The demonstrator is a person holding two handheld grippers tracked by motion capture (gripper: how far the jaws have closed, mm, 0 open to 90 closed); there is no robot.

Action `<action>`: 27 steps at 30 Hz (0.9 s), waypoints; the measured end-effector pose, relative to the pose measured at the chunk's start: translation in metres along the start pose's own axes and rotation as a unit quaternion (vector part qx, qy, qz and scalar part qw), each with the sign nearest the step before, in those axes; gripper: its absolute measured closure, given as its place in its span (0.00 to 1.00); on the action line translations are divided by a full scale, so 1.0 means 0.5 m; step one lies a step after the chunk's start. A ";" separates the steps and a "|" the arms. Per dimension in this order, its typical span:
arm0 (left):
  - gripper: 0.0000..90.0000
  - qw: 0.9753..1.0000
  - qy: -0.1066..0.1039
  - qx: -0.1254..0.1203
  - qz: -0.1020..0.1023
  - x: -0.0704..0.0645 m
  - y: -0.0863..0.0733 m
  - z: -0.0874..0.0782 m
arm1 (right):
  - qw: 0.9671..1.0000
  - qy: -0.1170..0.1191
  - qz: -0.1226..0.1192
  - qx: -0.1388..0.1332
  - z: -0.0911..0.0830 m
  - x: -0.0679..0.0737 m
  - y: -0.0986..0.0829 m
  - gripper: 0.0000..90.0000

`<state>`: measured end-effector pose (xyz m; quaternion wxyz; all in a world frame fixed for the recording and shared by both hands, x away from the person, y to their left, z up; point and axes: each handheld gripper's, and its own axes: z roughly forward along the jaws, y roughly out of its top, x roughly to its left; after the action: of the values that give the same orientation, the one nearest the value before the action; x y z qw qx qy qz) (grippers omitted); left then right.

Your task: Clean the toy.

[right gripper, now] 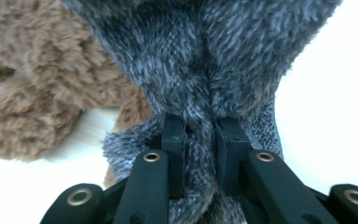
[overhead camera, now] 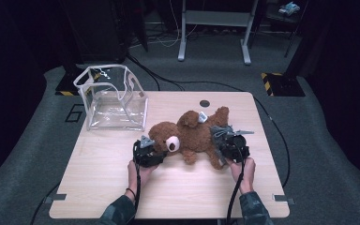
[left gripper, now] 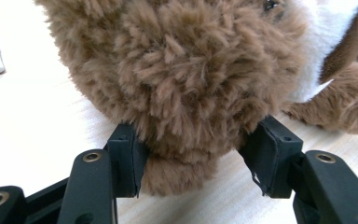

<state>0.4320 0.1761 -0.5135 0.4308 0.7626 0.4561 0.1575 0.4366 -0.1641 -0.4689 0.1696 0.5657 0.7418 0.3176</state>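
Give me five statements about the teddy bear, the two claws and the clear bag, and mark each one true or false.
1. The teddy bear lies on the table. True.
2. The right claw is pinched shut on grey fur. True.
3. The left claw is clamped flat on the bear's foot. False: it stands open around the bear's head.
4. The clear bag holds the bear. False: the bear lies outside it, and nothing shows inside.
5. The bag stands at the table's far left corner. True.
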 end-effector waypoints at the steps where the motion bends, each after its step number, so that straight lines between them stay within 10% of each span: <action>1: 0.49 1.000 -0.003 -0.003 -0.003 -0.001 -0.001 -0.001 | 1.000 0.005 0.003 0.000 -0.002 0.002 -0.004 0.85; 14: 0.43 1.000 -0.011 -0.013 -0.005 -0.016 -0.013 -0.040 | 1.000 0.015 0.009 -0.014 -0.030 -0.004 -0.051 0.85; 27: 0.31 0.999 0.023 -0.034 0.015 -0.034 0.021 -0.046 | 0.997 -0.033 -0.029 -0.061 -0.048 0.022 0.041 0.85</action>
<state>0.4142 0.1716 -0.4891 0.4433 0.7503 0.4492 0.1972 0.4337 -0.1572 -0.4364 0.2369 0.5429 0.7312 0.3383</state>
